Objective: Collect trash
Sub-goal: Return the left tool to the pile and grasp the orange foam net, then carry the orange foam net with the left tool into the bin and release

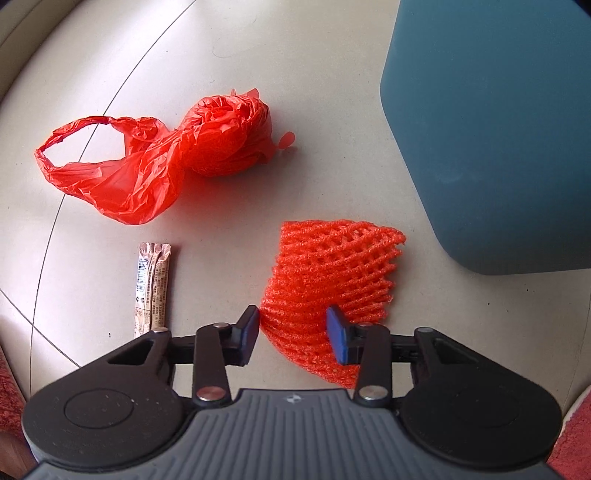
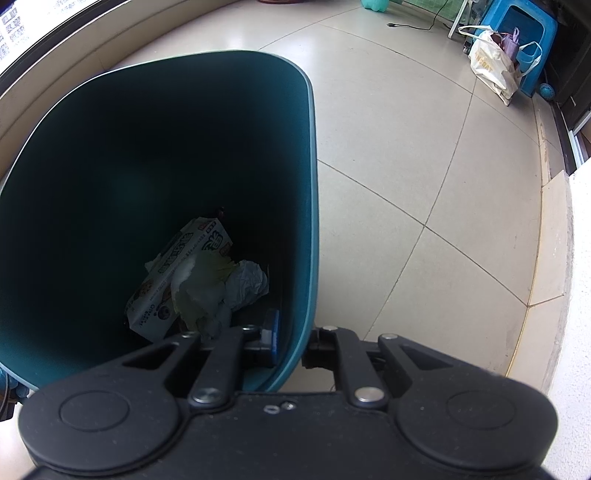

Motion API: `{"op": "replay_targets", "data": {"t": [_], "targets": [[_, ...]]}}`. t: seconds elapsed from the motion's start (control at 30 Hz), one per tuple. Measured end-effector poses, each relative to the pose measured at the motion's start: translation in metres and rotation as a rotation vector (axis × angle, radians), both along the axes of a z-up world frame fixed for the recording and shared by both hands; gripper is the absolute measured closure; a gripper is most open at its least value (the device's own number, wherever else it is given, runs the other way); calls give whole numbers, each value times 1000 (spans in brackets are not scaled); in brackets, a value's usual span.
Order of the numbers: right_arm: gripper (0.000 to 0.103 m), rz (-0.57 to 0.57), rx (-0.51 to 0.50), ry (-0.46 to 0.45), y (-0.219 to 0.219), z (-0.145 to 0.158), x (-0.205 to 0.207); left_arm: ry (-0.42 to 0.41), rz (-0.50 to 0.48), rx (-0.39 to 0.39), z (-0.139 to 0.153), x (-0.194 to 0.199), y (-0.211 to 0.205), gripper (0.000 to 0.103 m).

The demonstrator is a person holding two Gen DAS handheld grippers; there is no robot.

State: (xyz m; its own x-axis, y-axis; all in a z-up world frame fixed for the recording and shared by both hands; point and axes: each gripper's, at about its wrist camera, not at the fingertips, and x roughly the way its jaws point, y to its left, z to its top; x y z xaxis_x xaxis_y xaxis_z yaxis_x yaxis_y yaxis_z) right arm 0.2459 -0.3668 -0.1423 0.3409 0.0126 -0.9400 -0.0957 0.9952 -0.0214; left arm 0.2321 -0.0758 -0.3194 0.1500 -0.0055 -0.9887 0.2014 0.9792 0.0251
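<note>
An orange foam net (image 1: 328, 266) lies on the tiled floor beside the teal bin (image 1: 498, 129). My left gripper (image 1: 295, 334) points down onto the net's near end, and its blue pads (image 1: 338, 339) squeeze the mesh from both sides. A red plastic bag (image 1: 159, 158) lies further off to the left. A brown snack wrapper (image 1: 151, 288) lies near the left finger. In the right wrist view my right gripper (image 2: 293, 343) is shut on the bin's wall (image 2: 312, 184), one finger inside and one outside. At the bin's bottom lie a printed carton (image 2: 177, 277) and crumpled paper (image 2: 245, 284).
A blue stool (image 2: 524, 33) with a white tote bag (image 2: 491, 62) leaning on it stands at the far right. A dark cable (image 2: 417, 26) runs across the floor near them. A red rug (image 1: 572, 435) shows at the left wrist view's lower corners.
</note>
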Motion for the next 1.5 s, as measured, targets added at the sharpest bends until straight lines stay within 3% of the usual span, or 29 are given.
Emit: {"op": "replay_targets", "data": {"t": [0.13,0.43,0.93,1.2,1.33,1.5], "targets": [[93,-2,-2,-1,0,-1,0,-30,9,0,11,-5,3,84],[93,-5,-4,-3,1,-2,0,-88,22,-34,62,-9,11,87],[94,-21,5,-5,-2,0,0,-241,22,-121,231,-18,14,87],[95,2,16,-2,-6,2,-3,-362,15,-180,309,-24,3,87],[95,11,30,5,-9,4,-6,-383,-7,-225,328,-24,-8,87],[94,22,29,11,-9,5,-9,-390,-81,-246,331,-17,-43,87]]}}
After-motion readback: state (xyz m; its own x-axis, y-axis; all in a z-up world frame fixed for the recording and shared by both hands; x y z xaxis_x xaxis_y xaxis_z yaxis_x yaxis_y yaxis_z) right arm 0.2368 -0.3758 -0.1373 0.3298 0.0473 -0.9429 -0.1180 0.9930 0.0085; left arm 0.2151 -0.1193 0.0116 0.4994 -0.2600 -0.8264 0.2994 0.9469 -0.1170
